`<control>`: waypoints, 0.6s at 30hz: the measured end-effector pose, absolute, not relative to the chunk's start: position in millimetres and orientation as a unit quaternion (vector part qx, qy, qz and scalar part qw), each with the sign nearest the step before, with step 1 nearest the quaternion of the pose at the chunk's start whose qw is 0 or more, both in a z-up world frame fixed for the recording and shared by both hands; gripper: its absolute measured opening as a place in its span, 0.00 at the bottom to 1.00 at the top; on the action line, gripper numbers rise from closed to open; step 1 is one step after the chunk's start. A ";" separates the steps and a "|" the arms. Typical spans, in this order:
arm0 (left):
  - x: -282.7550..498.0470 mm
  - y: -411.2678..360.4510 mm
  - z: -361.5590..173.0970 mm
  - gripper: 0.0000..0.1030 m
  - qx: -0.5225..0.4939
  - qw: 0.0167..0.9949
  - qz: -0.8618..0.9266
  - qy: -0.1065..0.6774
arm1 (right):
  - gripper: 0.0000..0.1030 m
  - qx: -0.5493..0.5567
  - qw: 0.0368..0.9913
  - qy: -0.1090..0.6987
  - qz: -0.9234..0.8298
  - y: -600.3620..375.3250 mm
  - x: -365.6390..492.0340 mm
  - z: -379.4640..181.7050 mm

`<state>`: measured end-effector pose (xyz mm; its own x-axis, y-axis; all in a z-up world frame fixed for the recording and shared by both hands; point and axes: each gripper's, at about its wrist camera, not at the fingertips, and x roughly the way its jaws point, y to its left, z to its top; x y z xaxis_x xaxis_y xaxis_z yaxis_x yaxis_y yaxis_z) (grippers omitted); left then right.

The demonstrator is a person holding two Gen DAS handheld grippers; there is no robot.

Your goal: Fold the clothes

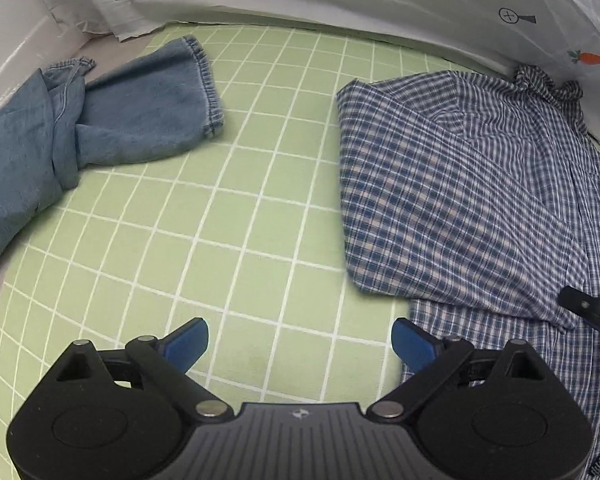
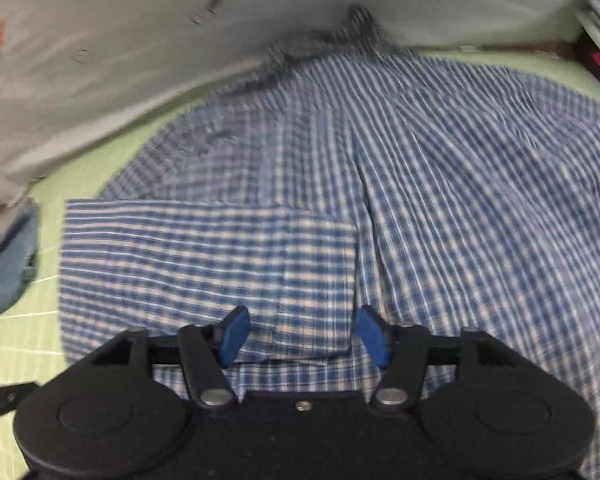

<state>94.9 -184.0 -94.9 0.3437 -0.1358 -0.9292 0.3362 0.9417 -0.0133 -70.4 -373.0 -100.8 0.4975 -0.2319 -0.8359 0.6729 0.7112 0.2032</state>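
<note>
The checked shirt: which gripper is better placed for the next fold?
Probably right: the right gripper is open directly over the checked shirt, while the left gripper is open over bare mat.

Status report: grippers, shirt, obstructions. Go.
Left gripper open over green grid mat. Right gripper open over blue checked cotton shirt, part-folded. Crumpled blue denim garment lies apart, left.

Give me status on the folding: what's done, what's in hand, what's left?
Done: the plaid shirt has one side flap folded over itself. In hand: nothing; the left gripper and right gripper are both open, the right one over the folded flap. Left: the rest of the shirt, plus the denim garment, lying crumpled on the green grid mat.
</note>
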 end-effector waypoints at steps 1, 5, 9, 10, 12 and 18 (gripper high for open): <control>95.7 -183.6 -96.2 0.95 0.091 0.813 -0.146 0.556 | 0.72 0.269 0.819 0.424 -0.279 -373.3 -68.6 -104.6; 98.8 -181.9 -101.2 0.95 0.091 0.808 -0.150 0.562 | 0.80 0.243 0.823 0.436 -0.271 -367.8 -63.9 -113.2; 102.4 -183.8 -104.5 0.95 0.095 0.805 -0.149 0.566 | 0.33 0.206 0.844 0.431 -0.244 -359.8 -63.1 -106.4; 103.0 -184.8 -104.5 0.95 0.096 0.805 -0.148 0.566 | 0.29 0.197 0.849 0.428 -0.238 -359.3 -63.9 -102.8; 103.9 -187.2 -103.6 0.95 0.100 0.806 -0.147 0.564 | 0.16 0.180 0.859 0.421 -0.227 -358.3 -65.6 -95.6; 103.6 -200.5 -88.4 0.95 0.119 0.831 -0.156 0.521 | 0.13 0.149 0.896 0.348 -0.232 -392.1 -76.2 -44.6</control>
